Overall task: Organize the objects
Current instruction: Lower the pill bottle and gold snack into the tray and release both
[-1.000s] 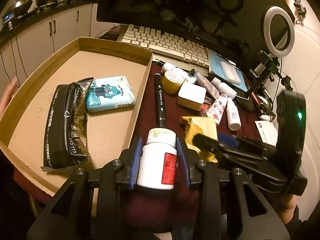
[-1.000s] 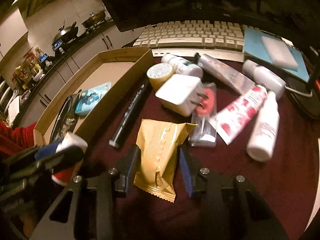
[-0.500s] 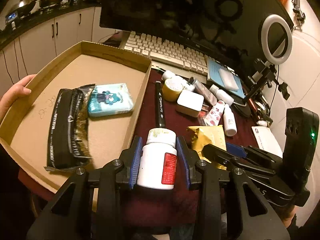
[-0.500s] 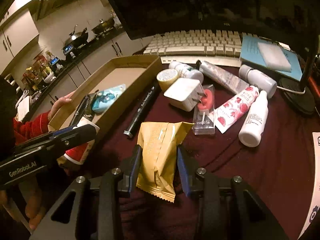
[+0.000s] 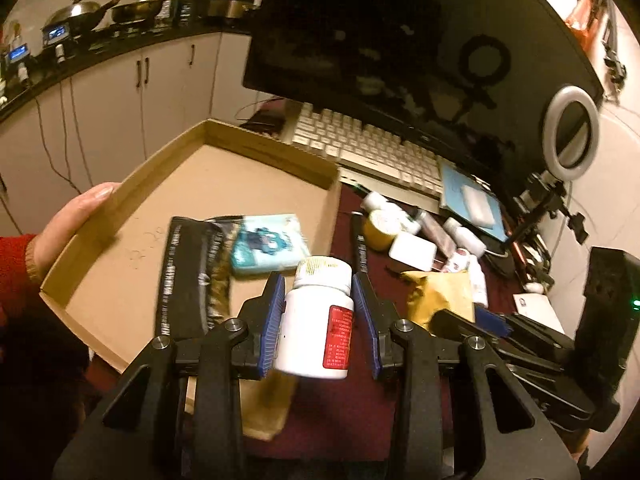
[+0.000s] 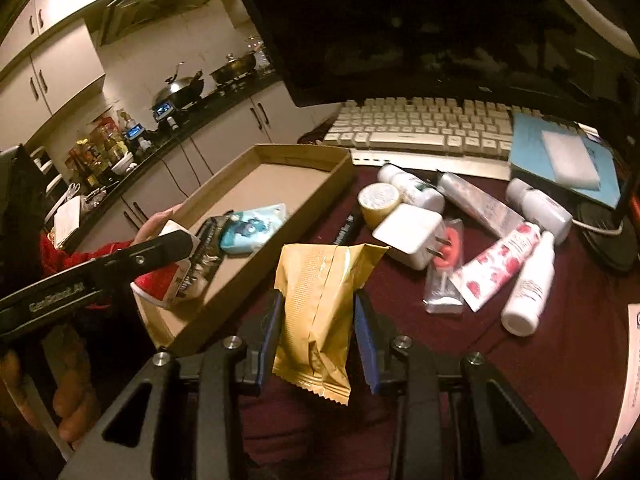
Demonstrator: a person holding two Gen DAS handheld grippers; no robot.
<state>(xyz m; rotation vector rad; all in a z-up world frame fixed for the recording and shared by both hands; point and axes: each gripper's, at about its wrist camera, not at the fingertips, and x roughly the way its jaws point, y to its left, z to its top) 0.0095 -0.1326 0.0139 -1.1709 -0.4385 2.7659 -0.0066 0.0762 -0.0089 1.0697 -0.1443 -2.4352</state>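
- Cardboard tray (image 5: 280, 160) ahead-left of both finger pairs, black packet (image 5: 188, 276) and blue tissue pack (image 5: 268, 248) inside.
- Left gripper (image 5: 319, 316) clamped on white pill bottle (image 5: 316, 320), lifted.
- Right gripper (image 6: 316, 320) pinching gold sachet (image 6: 316, 300), lifted.

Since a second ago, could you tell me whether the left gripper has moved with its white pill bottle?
Yes. The left gripper, shut on the white pill bottle, has moved left and up: against the cardboard tray, the bottle now overlaps its right wall.
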